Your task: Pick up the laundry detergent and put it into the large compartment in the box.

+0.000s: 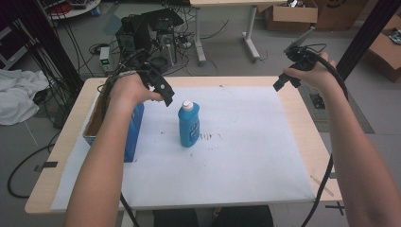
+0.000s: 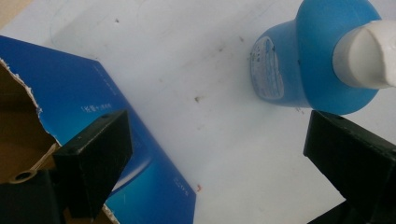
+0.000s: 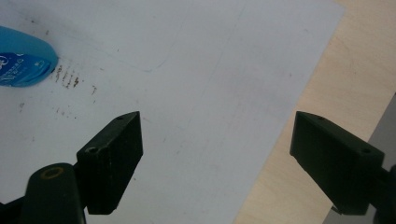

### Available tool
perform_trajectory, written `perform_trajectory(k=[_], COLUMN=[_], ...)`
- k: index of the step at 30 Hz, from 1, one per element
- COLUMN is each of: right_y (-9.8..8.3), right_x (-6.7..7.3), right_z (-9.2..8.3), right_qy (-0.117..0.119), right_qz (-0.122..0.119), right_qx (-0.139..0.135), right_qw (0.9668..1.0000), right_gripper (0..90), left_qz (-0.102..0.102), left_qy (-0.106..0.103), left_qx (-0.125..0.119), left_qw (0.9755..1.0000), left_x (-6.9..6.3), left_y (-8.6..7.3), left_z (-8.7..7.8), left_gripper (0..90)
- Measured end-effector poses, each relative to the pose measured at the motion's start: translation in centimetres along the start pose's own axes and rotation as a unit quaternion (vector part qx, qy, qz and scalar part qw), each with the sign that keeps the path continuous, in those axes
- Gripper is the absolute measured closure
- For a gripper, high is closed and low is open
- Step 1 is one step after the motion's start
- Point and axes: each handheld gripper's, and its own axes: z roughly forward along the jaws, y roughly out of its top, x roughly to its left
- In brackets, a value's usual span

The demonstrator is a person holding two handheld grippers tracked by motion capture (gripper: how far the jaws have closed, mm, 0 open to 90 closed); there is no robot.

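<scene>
Gaping left gripper point(image 2: 215, 154) above the bottle point(image 2: 308, 65), right gripper point(image 3: 215, 154) gaping too, far off: probably light, slick, stiff plastic, best pinched beneath the cap point(image 2: 366, 56).

The high view looks forward and down from above the person's side, taking in the whole worktop point(image 1: 71, 142) and the floor beyond. The left gripper view sits close above the white sheet point(image 2: 187, 60), looking steeply down on the blue bottle point(image 2: 303, 65) and blue carton point(image 2: 107, 107). The right gripper view, also close, shares that bottle at its left edge and the sheet's border.
</scene>
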Motion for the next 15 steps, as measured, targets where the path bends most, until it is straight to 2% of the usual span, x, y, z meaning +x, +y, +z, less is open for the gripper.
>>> perform_trajectory(k=[5, 15], right_y=[0.0, -0.1], right_x=[0.0, 0.0], right_z=[-0.1, 0.2], right_qy=[0.000, 0.005], right_qz=[-0.002, -0.004], right_qx=[-0.003, -0.004], right_qw=[1.0000, 1.0000], right_gripper=[17.5, 17.5], left_qz=[-0.001, -0.003], left_qy=[0.001, -0.010], left_qx=[0.000, -0.014], left_qw=[1.0000, 0.9998], left_x=[-0.2, -1.3], left_y=[0.0, 0.4], left_z=[-0.4, -1.4], left_gripper=[8.8, 8.8])
